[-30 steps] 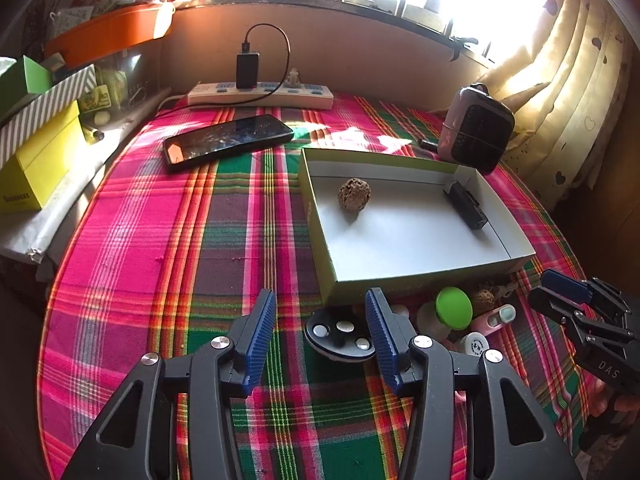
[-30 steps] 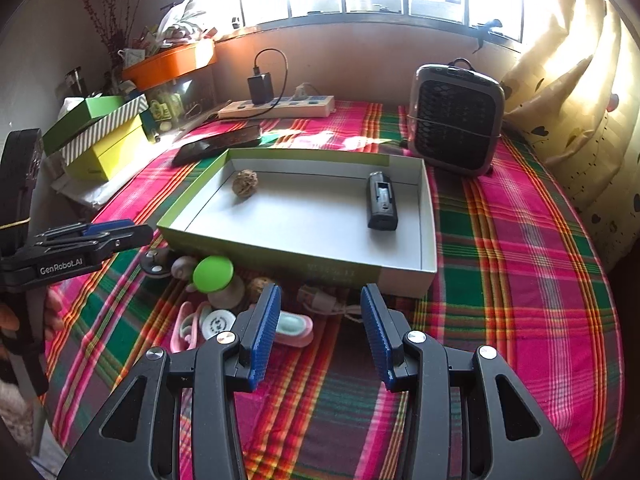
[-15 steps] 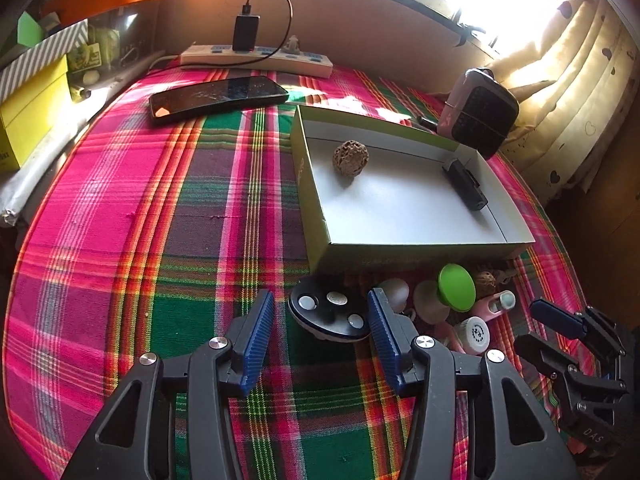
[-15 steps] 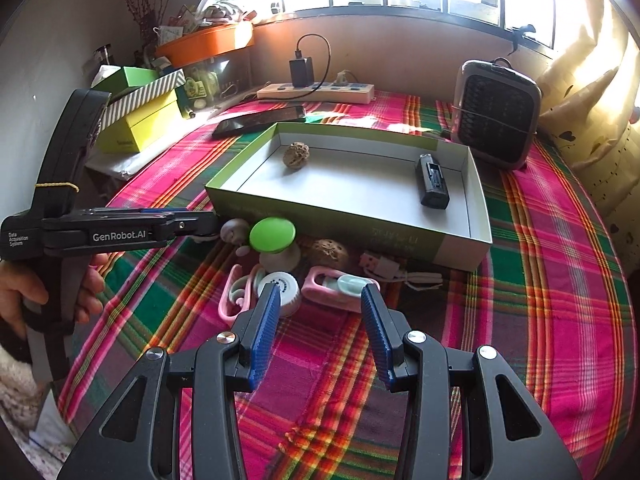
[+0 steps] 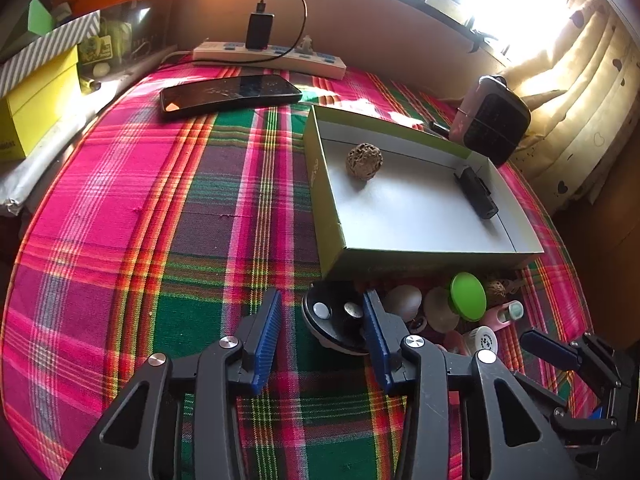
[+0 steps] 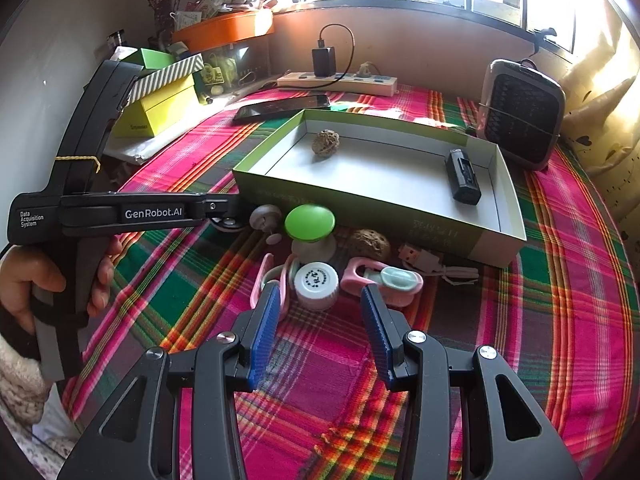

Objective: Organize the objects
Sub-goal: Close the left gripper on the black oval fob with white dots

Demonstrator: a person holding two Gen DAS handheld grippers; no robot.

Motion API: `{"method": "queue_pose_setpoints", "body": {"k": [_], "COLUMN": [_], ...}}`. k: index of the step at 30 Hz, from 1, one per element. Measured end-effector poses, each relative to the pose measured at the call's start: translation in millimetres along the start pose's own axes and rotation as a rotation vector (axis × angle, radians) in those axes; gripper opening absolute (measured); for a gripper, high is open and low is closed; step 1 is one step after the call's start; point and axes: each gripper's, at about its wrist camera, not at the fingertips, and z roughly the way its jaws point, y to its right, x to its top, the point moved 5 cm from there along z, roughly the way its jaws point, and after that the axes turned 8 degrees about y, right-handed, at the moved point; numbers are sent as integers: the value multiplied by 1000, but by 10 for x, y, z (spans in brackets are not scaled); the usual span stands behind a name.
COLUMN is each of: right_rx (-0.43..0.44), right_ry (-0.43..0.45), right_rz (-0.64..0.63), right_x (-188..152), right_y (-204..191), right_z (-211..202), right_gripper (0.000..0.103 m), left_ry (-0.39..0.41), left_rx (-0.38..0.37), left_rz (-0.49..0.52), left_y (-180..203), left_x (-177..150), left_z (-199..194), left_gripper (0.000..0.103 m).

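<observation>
Plaid cloth [image 5: 120, 240], pink, green and orange, covers the table below a sunlit window. At far left in the right wrist view, a hand [image 6: 28, 280] holds the left gripper [image 5: 321, 296], lettered "GenRobot.AI" and "Data Acquisition System". Its jaws have just been closing. 1 black disc [image 5: 332, 320] with silver studs lies between them against the right pad, and the left pad stands clear of it. Behind are 1 yellow box [image 6: 160, 108] with print too small to read, 1 phone [image 6: 280, 106] and 1 power strip [image 6: 340, 80] carrying 1 black charger [image 6: 324, 60].

At centre, 1 green-walled tray [image 6: 360, 204], its faint front print illegible, holds 1 wrinkled nut [image 6: 326, 142] at left and 1 black device [image 6: 462, 176] at right. Along its near wall lie, left to right, 1 pale knob [image 6: 264, 216], 1 green-topped knob [image 6: 310, 222], 1 white cap [image 6: 318, 284] with an unreadable printed ring, a 2nd wrinkled nut [image 6: 368, 244], 1 pink clip [image 6: 384, 280] and 1 USB cable [image 6: 432, 262].

The right gripper [image 6: 320, 287] is spread, holding nothing, with the white cap just beyond its tips. At far right stands 1 small heater [image 6: 520, 116].
</observation>
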Motion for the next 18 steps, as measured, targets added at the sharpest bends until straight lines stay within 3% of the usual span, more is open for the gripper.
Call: {"method": "queue_pose_setpoints", "body": {"k": [6, 11, 18], "right_rx": [40, 88, 90], "right_ry": [-8, -19, -50], "right_rz": [-9, -8, 6], "right_x": [-18, -46, -54], "right_y": [-134, -236, -258], "right_z": [25, 85, 216], "right_gripper": [43, 43, 43], "left_ry": [11, 19, 13], "left_rx": [25, 45, 53], "left_rz": [-3, -5, -15], "left_y": [-68, -138, -235], "left_x": [-14, -38, -84], "left_z": [-65, -122, -162], "left_gripper": [27, 27, 27]}}
